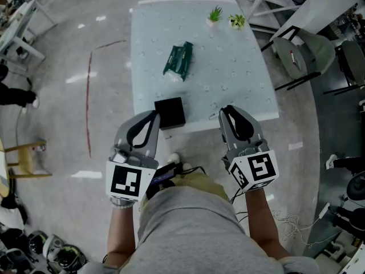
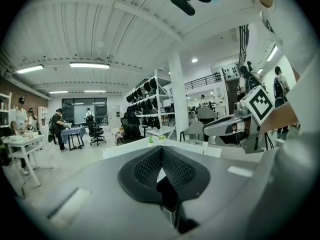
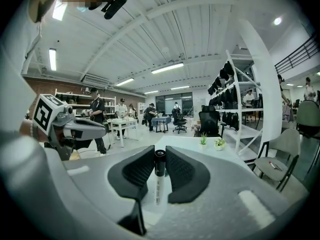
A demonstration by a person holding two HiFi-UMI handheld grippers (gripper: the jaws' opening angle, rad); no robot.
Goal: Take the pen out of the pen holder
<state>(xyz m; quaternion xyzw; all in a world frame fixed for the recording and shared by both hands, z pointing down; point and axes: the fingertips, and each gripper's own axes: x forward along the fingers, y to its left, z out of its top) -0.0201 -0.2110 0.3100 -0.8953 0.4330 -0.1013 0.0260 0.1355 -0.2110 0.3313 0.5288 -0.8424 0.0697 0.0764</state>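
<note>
The black square pen holder stands at the near edge of the pale table, just right of my left gripper. That gripper has its pads together with nothing between them. My right gripper hovers over the near table edge, right of the holder. In the right gripper view it is shut on a white pen with a black cap, held upright between the pads. The left gripper view shows the right gripper with the pen hanging under its tip.
A green packet lies mid-table, and two small potted plants stand at the far edge. A grey chair is to the table's right, a wooden stool on the floor at left. People stand at tables further off.
</note>
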